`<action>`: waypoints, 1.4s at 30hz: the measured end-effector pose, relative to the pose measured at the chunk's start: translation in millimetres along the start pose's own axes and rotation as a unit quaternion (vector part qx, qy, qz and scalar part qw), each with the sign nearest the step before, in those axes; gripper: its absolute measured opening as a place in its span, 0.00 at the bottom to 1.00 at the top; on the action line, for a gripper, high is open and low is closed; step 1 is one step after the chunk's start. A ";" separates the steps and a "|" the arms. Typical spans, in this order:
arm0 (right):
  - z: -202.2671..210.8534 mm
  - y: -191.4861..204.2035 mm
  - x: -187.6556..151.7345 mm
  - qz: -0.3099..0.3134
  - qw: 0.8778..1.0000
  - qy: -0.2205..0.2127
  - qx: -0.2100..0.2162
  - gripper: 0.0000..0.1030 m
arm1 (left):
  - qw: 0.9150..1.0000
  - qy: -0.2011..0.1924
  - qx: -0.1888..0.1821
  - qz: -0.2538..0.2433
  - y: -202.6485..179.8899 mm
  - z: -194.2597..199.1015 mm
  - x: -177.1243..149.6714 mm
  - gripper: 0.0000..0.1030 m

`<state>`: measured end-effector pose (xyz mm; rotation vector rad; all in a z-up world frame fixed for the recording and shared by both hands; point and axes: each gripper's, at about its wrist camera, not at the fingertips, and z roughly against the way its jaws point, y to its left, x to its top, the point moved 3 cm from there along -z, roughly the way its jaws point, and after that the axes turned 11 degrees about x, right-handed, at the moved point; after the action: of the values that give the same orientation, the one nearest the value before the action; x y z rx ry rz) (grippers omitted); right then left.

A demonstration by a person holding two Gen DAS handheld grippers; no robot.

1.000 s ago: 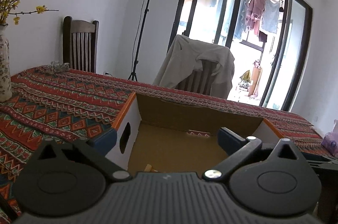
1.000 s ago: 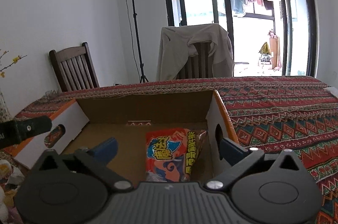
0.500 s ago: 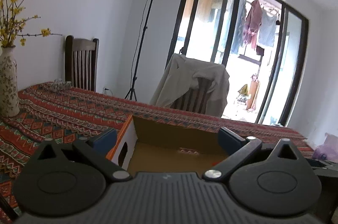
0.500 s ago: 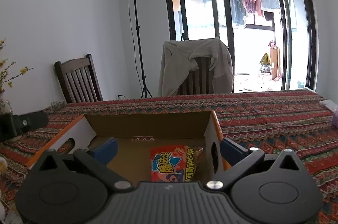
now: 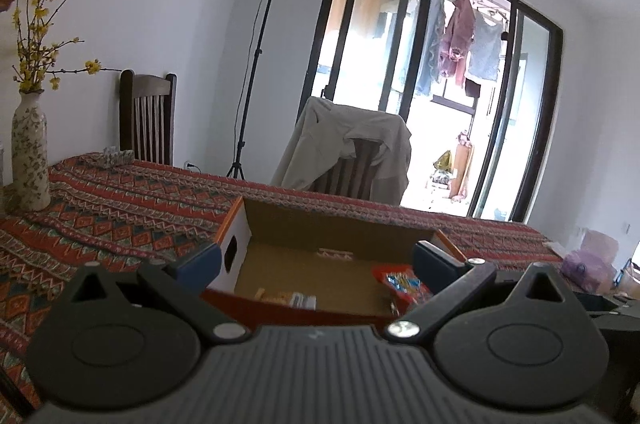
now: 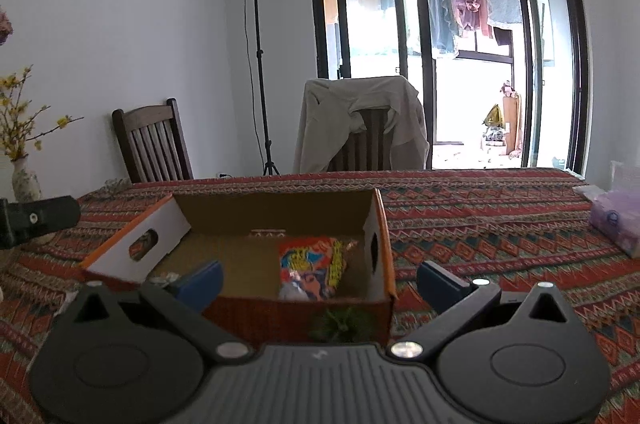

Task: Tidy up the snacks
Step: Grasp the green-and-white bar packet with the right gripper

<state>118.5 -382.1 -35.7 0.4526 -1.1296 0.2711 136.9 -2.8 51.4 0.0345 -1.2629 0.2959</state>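
Snack bag (image 6: 310,266) lies inside the cardboard box (image 6: 378,224), against its right wall, long axis pointing away from the right gripper (image 6: 320,278). Both this and the left gripper (image 5: 316,260) hang released and empty; the right one looks nearer.

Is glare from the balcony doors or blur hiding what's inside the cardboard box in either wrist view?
Left wrist: the balcony doors blow out white, yet the cardboard box interior stays readable; the red snack packet is soft with blur. Right wrist: the glass is equally bright, the packet slightly smeared, and the fisheye bends the door frames in both.
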 end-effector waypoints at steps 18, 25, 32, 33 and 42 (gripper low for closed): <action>58.6 -19.3 -70.2 -0.024 0.999 0.042 -0.002 1.00 | 0.999 0.049 0.010 0.000 44.6 39.4 -60.9 1.00; 67.0 -33.5 -89.1 -0.035 0.998 0.054 -0.013 1.00 | 0.997 0.072 0.015 0.003 63.5 41.7 -79.4 1.00; 65.1 -41.4 -90.5 -0.036 0.998 0.056 -0.017 1.00 | 0.997 0.081 0.020 0.004 70.3 41.1 -84.0 1.00; 63.2 -41.1 -90.1 -0.032 0.998 0.058 -0.016 1.00 | 0.996 0.081 0.021 0.003 70.4 40.7 -84.0 1.00; 24.3 -36.5 -75.1 0.015 0.996 0.089 0.002 0.62 | 0.996 0.084 0.022 0.000 69.0 40.8 -85.3 1.00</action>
<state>84.0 -424.4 -103.4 0.4081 -0.9630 0.3331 59.4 38.8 -25.9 0.0461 -1.0904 0.3195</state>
